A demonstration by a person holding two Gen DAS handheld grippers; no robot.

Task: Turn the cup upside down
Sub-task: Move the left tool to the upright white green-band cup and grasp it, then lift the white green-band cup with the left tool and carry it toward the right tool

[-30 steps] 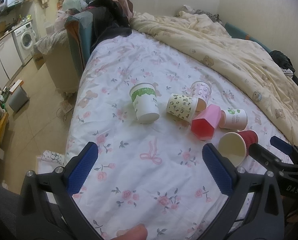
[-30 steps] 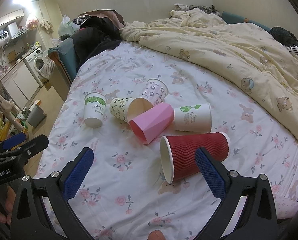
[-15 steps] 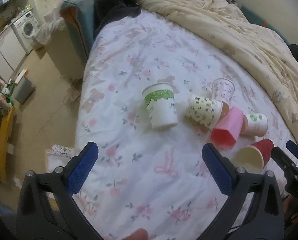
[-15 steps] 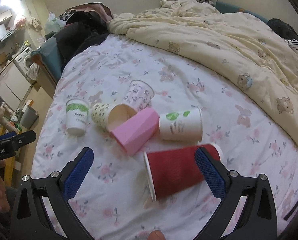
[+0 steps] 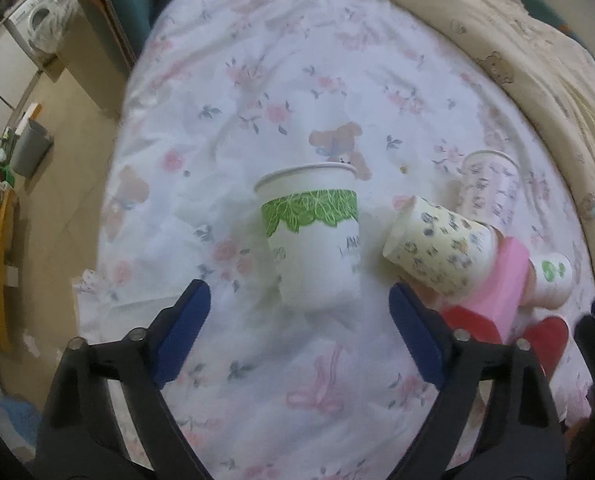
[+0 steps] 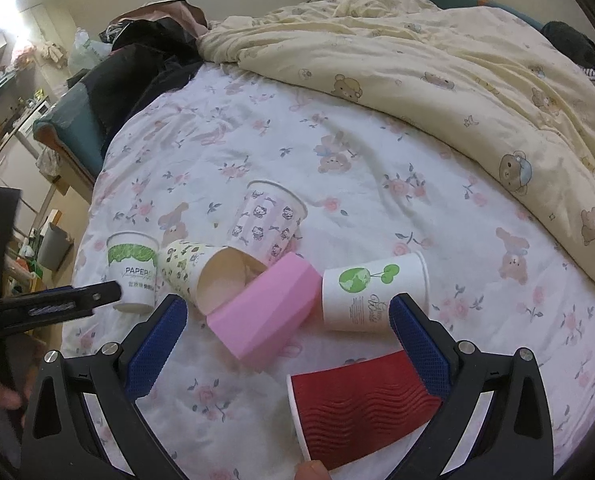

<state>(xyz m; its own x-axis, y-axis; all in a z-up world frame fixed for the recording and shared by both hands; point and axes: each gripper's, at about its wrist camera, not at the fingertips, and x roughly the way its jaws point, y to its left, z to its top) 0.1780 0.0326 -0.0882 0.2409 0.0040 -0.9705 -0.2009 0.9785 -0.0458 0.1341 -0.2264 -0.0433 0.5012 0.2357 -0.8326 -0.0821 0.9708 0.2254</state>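
Paper thin, the green-banded cup (image 5: 311,236) could be crushed or toppled if squeezed hard by the wide-open left gripper (image 5: 297,316).

Soft indoor light; left view motion-blurred, fisheye edges dark.

A bed with a white flowered sheet (image 6: 377,208) is carrying everything here. Six cups are sitting or lying on it in a loose cluster: a green-banded cup (image 5: 313,236) standing upright, a yellowish patterned cup (image 6: 201,276), a pink cup (image 6: 265,312), a kitten-print cup (image 6: 267,220), a tree-print cup (image 6: 373,296) and a red ribbed cup (image 6: 361,408). A cream bear-print quilt (image 6: 457,64) is lying bunched along the far side.
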